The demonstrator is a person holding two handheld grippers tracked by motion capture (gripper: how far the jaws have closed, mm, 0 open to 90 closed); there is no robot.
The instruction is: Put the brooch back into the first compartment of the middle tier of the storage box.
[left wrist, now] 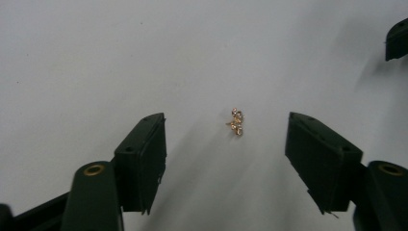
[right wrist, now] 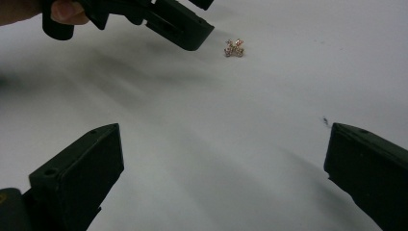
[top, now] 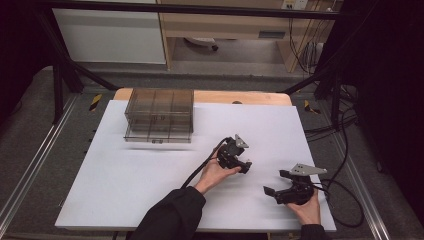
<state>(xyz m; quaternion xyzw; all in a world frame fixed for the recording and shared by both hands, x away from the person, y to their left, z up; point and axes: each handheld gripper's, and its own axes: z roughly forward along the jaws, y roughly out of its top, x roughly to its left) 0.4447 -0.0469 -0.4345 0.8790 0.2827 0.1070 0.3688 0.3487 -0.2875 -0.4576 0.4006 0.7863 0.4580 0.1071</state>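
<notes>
The left gripper's (left wrist: 226, 139) fingers (left wrist: 144, 159) stand apart, flanking the tiny gold earring (left wrist: 236, 121) at twelve o'clock, ready to pinch it off the counter (left wrist: 96, 62).

- Left hand-held gripper (top: 243, 161): black body, grey three-cornered top plate, thick black cable trailing.
- Right hand-held gripper (top: 274, 182): black, same grey plate, looped black cable.
- Jaws: black blocks, small holes, brass-coloured rivets at the pivots.
- Sleeve (top: 172, 216): black, long.
</notes>
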